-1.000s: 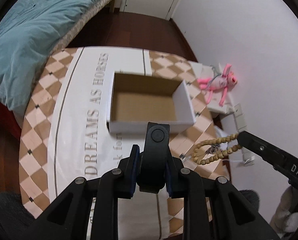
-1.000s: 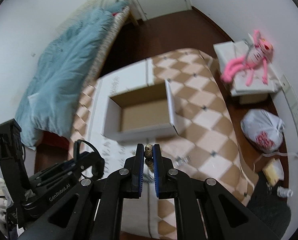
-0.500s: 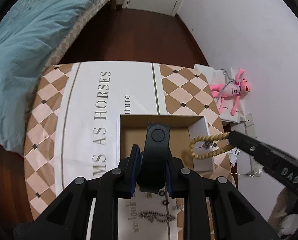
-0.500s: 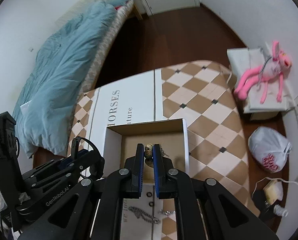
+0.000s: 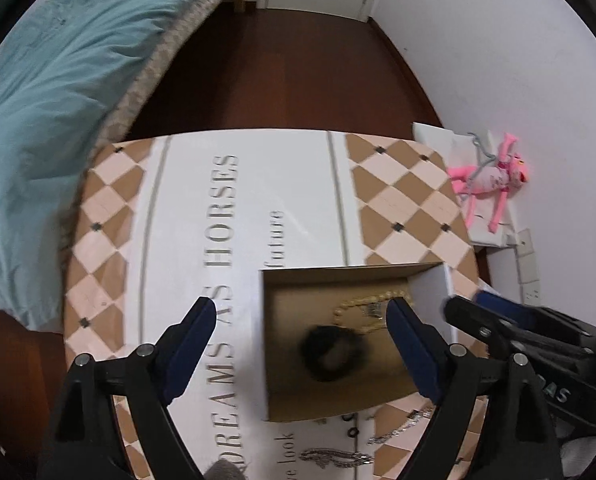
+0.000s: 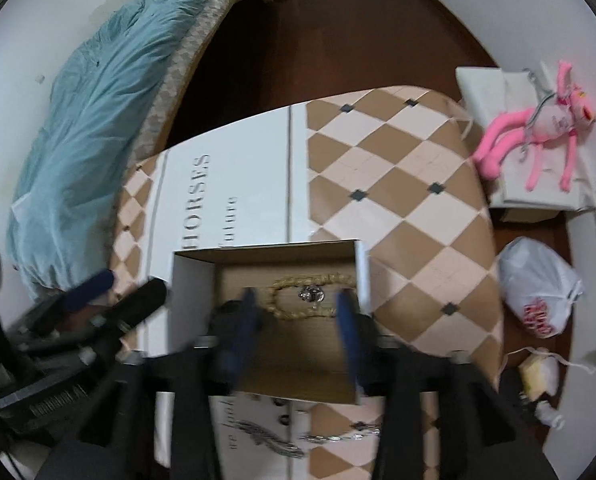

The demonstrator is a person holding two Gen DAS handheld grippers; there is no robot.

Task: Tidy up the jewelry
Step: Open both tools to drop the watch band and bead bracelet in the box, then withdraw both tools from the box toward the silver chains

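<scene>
An open cardboard box (image 5: 350, 270) (image 6: 193, 280) stands on the checked tablecloth (image 5: 398, 200). A tan beaded bracelet (image 5: 358, 302) (image 6: 293, 282) with a silvery charm lies inside it near the far wall. A blurred black ring-shaped piece (image 5: 332, 354) is in the box too. My left gripper (image 5: 301, 312) hangs over the box's left wall, its jaws opening wide with nothing pressed between them. My right gripper (image 6: 297, 310) is over the box, its jaws opening, and the bracelet lies loose below them. Each gripper shows in the other's view: the right gripper (image 5: 498, 328) and the left gripper (image 6: 129, 308).
Silver chains (image 5: 338, 458) (image 6: 338, 436) and small dark rings (image 5: 352, 432) lie on the cloth in front of the box. A bed with a blue quilt (image 5: 57, 80) is to the left. A pink plush toy (image 6: 546, 120) and a white bag (image 6: 538, 288) sit beyond the table's right edge.
Both grippers moved forward over the box and went from shut to open. The black piece left the left gripper and the bracelet left the right gripper; both are now in the box.
</scene>
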